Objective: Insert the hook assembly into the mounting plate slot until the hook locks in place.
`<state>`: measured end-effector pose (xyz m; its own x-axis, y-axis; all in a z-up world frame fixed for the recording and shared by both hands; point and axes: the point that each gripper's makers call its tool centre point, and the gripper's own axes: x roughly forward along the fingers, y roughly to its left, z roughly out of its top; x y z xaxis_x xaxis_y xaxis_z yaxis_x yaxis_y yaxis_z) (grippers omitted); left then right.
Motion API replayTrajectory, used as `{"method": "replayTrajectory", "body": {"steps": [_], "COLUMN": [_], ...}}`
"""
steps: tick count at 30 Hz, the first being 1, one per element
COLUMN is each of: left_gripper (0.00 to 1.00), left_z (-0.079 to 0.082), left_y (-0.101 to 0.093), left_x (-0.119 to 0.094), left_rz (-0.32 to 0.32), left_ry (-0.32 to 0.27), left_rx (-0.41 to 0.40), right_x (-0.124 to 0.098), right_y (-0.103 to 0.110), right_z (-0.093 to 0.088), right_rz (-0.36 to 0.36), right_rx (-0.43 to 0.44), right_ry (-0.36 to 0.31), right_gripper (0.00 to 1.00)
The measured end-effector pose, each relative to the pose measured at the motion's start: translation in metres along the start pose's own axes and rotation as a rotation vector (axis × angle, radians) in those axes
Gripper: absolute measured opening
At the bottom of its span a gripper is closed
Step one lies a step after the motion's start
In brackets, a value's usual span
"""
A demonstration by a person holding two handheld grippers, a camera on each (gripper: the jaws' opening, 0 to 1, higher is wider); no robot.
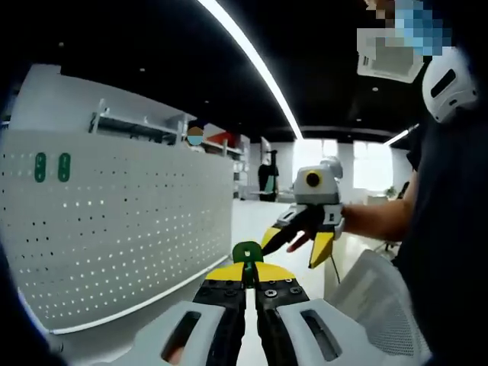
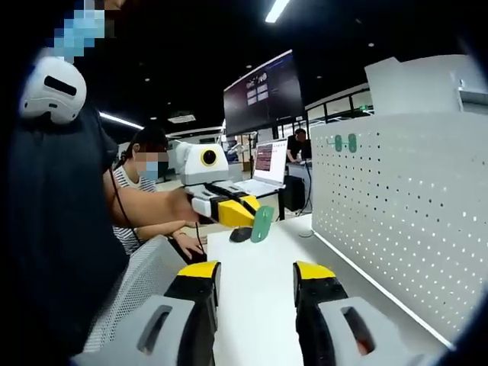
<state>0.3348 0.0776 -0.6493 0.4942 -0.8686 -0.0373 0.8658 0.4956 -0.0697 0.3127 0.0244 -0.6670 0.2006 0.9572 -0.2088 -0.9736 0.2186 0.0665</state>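
Left gripper view: my left gripper (image 1: 248, 267) pinches the green hook (image 1: 248, 252) tight, well short of the pegboard (image 1: 114, 221), right gripper (image 2: 255, 286) spread and idle, so I judge carry-in next, toward the mounted green hooks (image 1: 51, 166).

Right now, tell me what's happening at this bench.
A person is working with a gripper in each hand in front of a white pegboard. The left gripper has its jaws shut on a green hook and holds it up in the air, away from the board. The right gripper is open and holds nothing. Two green hooks already sit near the pegboard's top. A second person sits by a laptop behind the table.
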Motion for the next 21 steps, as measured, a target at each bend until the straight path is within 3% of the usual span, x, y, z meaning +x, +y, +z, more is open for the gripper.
{"method": "replayTrajectory", "body": {"steps": [12,21], "left_gripper": [0.02,0.02], "left_z": [0.01,0.026], "left_y": [0.042,0.087], "left_x": [-0.028,-0.052], "left_rz": [0.181,0.361], "left_ry": [-0.025,-0.073], "left_rx": [0.004,0.005], "right_x": [-0.01,-0.019], "right_y": [-0.009,-0.02], "right_z": [-0.002,-0.007], "right_rz": [-0.071,-0.128], "right_rx": [0.003,0.032], "right_ry": [-0.009,-0.017], "right_gripper": [0.37,0.37]}}
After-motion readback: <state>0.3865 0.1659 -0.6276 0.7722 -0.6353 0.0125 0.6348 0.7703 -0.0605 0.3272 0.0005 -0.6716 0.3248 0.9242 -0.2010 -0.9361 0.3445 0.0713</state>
